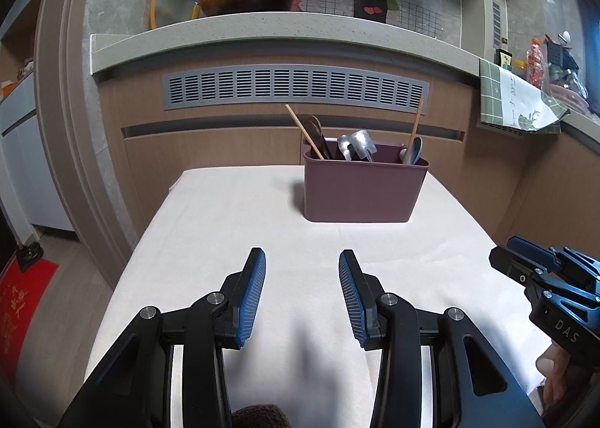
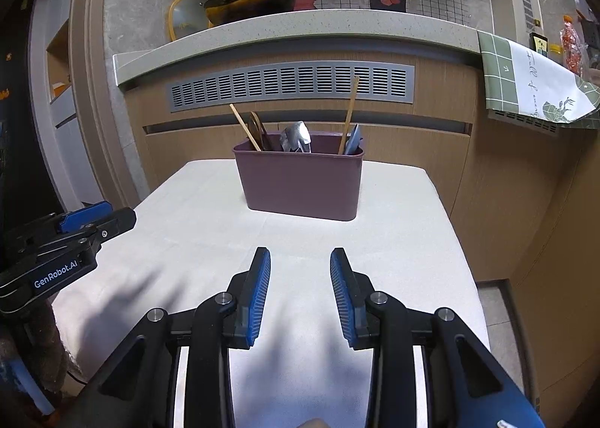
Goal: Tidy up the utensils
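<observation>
Both grippers, left [image 1: 302,259] and right [image 2: 300,257], hang with fingers spread and empty, since the spoons and chopsticks already stand in the bin [image 2: 300,184] ahead.

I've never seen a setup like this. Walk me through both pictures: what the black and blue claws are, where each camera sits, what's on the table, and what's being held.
The claws are hand-held two-finger grippers, one per hand, with a camera on each looking along its fingers. One picture is from the left gripper, the other from the right gripper. Both are open and hold nothing. On the cloth-covered table stands a purple utensil holder containing chopsticks and metal spoons.
</observation>
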A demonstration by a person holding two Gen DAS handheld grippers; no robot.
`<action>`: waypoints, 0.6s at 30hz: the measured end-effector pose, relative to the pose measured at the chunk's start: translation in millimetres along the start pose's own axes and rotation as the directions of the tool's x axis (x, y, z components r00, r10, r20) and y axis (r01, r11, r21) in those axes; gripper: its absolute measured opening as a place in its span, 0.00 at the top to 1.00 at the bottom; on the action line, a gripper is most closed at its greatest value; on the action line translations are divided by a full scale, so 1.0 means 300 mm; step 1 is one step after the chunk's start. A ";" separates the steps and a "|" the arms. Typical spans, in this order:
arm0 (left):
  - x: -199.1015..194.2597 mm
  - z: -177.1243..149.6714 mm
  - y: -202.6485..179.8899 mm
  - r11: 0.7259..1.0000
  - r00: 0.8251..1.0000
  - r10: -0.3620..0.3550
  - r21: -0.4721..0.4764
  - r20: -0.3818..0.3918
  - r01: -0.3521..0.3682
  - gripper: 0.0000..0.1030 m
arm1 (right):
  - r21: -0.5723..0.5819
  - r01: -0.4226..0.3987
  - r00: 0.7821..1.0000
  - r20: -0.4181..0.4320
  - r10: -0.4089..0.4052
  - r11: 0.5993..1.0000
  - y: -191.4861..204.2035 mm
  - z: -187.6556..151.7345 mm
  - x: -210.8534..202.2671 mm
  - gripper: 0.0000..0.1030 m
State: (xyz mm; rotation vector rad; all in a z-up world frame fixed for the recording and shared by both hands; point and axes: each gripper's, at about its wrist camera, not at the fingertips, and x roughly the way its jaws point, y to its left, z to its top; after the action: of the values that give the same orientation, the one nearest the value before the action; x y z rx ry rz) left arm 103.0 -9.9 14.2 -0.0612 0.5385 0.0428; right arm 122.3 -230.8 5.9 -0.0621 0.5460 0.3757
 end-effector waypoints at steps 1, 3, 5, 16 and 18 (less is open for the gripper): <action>0.001 0.000 -0.001 1.000 1.000 -0.001 0.001 -0.002 0.001 0.59 | -0.001 0.001 1.000 0.000 -0.001 1.000 0.000 0.000 0.001 0.69; 0.002 -0.001 -0.003 1.000 1.000 -0.005 0.004 -0.004 0.005 0.59 | 0.002 -0.002 1.000 -0.001 0.002 1.000 -0.001 0.000 0.001 0.69; 0.000 -0.003 -0.007 1.000 1.000 -0.008 0.008 -0.005 0.009 0.59 | 0.002 -0.001 1.000 -0.002 0.001 1.000 -0.001 -0.001 0.002 0.69; 0.004 -0.005 -0.009 1.000 1.000 -0.015 0.007 -0.013 0.015 0.59 | 0.006 0.008 1.000 -0.006 -0.008 1.000 -0.004 -0.007 0.002 0.69; 0.005 -0.008 -0.010 1.000 1.000 -0.016 0.008 -0.015 0.016 0.59 | 0.006 0.009 1.000 -0.006 -0.009 1.000 -0.005 -0.007 0.003 0.69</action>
State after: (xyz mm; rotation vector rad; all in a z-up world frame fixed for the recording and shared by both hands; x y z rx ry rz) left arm 103.3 -13.0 11.5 -0.0583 0.5534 0.0243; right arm 122.5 -232.0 3.5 -0.0603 0.5528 0.3648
